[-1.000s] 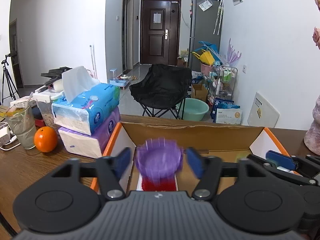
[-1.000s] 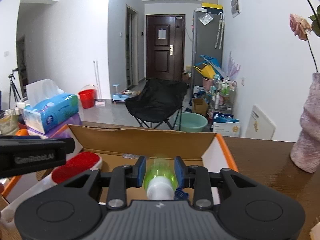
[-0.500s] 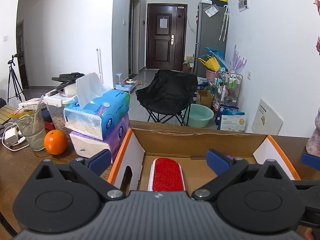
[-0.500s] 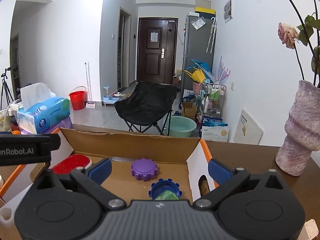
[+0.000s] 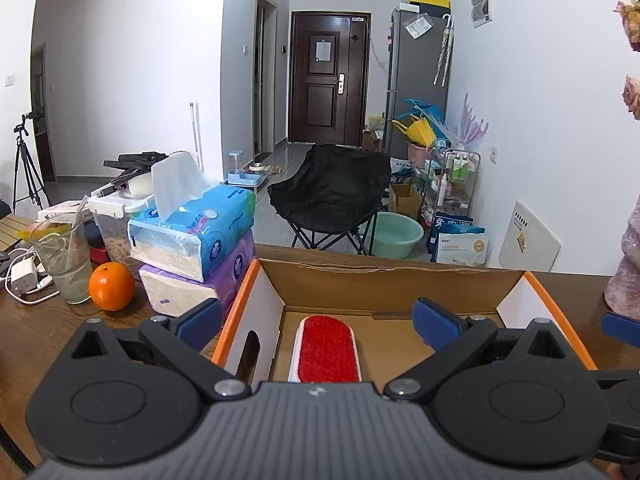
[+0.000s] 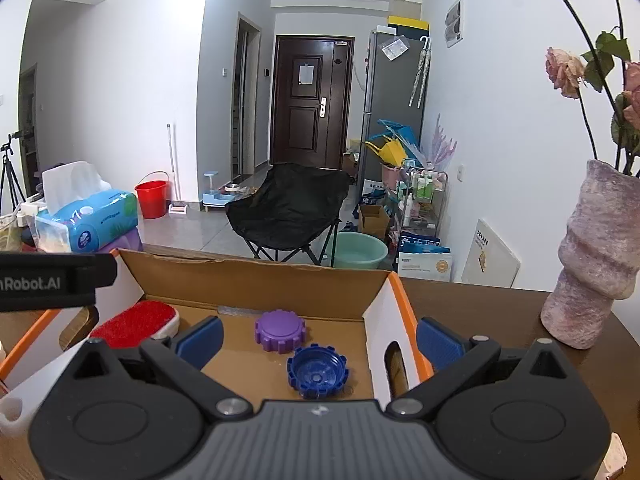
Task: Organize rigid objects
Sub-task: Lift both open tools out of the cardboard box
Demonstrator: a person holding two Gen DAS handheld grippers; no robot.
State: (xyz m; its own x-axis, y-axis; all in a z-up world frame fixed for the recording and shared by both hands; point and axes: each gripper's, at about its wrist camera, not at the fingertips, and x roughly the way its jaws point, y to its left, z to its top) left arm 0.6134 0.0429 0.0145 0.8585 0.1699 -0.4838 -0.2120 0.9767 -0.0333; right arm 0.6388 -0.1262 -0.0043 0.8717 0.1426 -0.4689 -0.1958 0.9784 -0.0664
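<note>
I hold both grippers over the cardboard box (image 6: pixel 256 276), left gripper (image 5: pixel 316 322) and right gripper (image 6: pixel 318 338) with jaws spread wide and empty. Inside it lie the red brush (image 5: pixel 327 348), purple cap (image 6: pixel 280 330) and blue cap (image 6: pixel 317 370), gathered for tidiness.
</note>
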